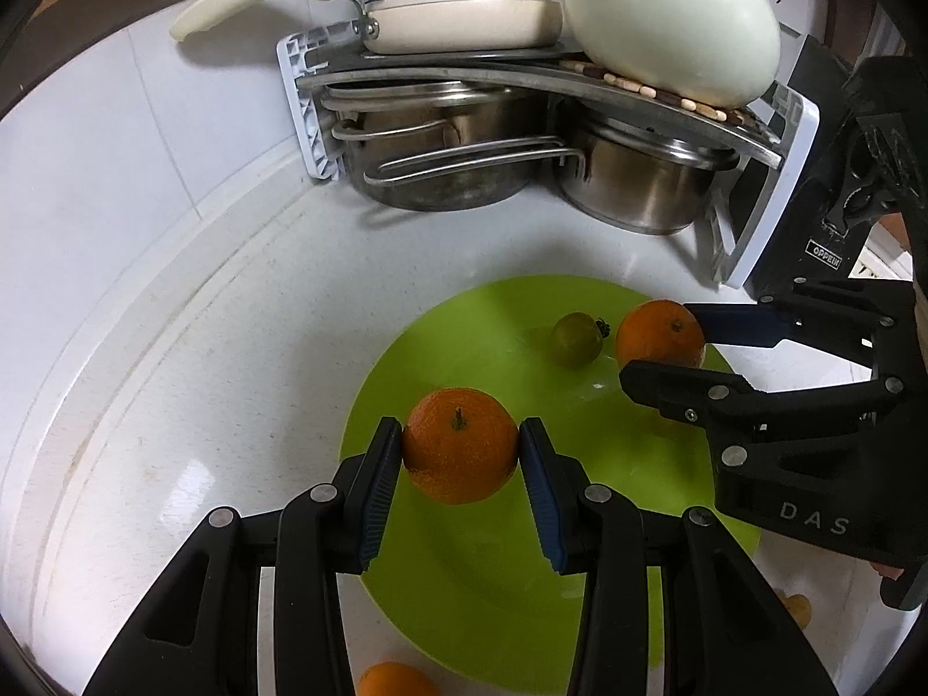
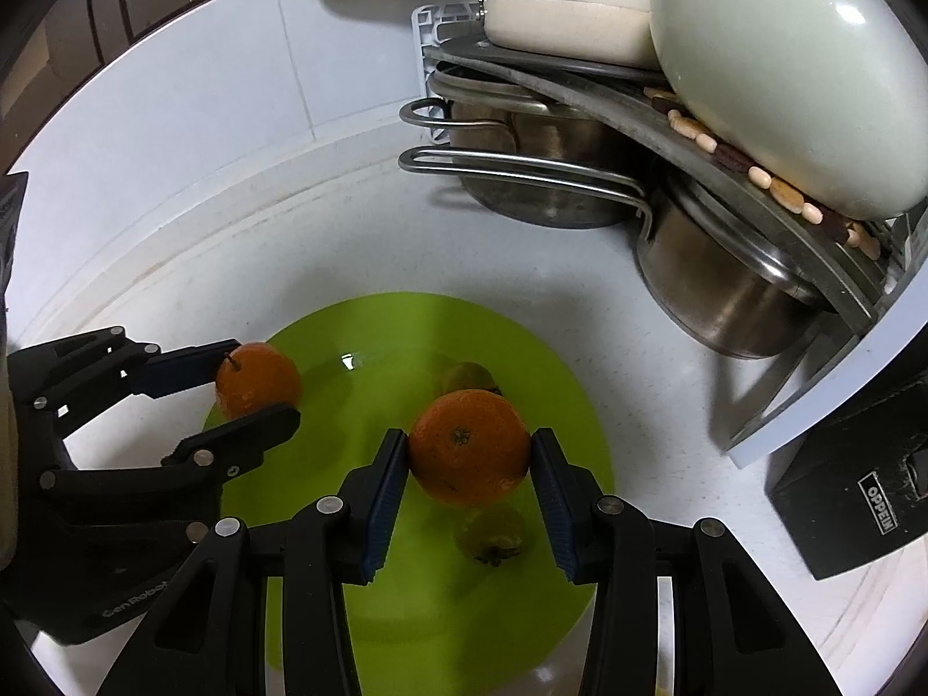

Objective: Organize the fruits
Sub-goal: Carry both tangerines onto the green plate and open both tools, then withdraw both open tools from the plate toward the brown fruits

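On the left, our left gripper (image 1: pixel 460 445) holds an orange (image 1: pixel 460 444) stem up, its blue pads pressed against the fruit's two sides, over the near-left part of the lime-green plate (image 1: pixel 464 348). From the right wrist view that same orange (image 2: pixel 258 378) hangs right at the plate's left edge, so we judge this the riskier of the two: let go here and it could land on the rim, roll off onto the white countertop (image 1: pixel 174 348) and wander toward the wall.

Moving to the middle, two small greenish fruits are on the plate, one further back (image 2: pixel 467 378) and one nearer us (image 2: pixel 492 533). What kind they are we cannot tell.

On the right, our right gripper (image 2: pixel 468 448) is closed on a second orange (image 2: pixel 468 446), pads tight on both flanks, held above the plate's centre between those two green fruits. Lowered straight down, it may knock one aside or settle on top of it and roll once freed.

The two grippers sit near each other over a shallow, smooth plate, so we also see a chance of the fingers bumping if both go down together.

Furthest right, the rack of steel pots (image 2: pixel 725 301) stands well clear.
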A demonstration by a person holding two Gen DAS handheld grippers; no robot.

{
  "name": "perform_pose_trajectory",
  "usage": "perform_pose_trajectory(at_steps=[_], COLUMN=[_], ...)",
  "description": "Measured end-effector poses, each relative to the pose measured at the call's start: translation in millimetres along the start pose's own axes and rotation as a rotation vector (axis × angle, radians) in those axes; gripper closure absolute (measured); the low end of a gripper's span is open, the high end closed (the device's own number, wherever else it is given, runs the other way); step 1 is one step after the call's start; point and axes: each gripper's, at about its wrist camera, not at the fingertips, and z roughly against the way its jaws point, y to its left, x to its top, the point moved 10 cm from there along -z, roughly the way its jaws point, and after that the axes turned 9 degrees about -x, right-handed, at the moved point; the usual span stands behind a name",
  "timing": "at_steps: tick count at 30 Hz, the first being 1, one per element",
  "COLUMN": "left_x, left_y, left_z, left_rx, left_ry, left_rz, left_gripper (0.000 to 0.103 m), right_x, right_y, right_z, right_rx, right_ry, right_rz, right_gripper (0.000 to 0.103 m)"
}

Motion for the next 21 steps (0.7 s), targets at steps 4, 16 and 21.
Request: perform_pose_trajectory(at_steps=[4,16,21], left_x=[-1,1,1], left_y=[1,4,1], left_z=[-2,19,36], left_rx=[0.0,0.017,0.018], left_ry=[0.008,-0.045,-0.078], left_rz=[0.003,0.027,0.044], left_gripper=[0.061,0.061,0.061], right_x=[0,-1,0], right_y=[1,4,4], right_z=[-2,7,20], right_rx=[0.009,0.005,0.011], right_ry=[0.003,-0.021,-0.045], right_rz=[0.008,0.022,0.015], right_gripper=[0.059,0.058,0.058])
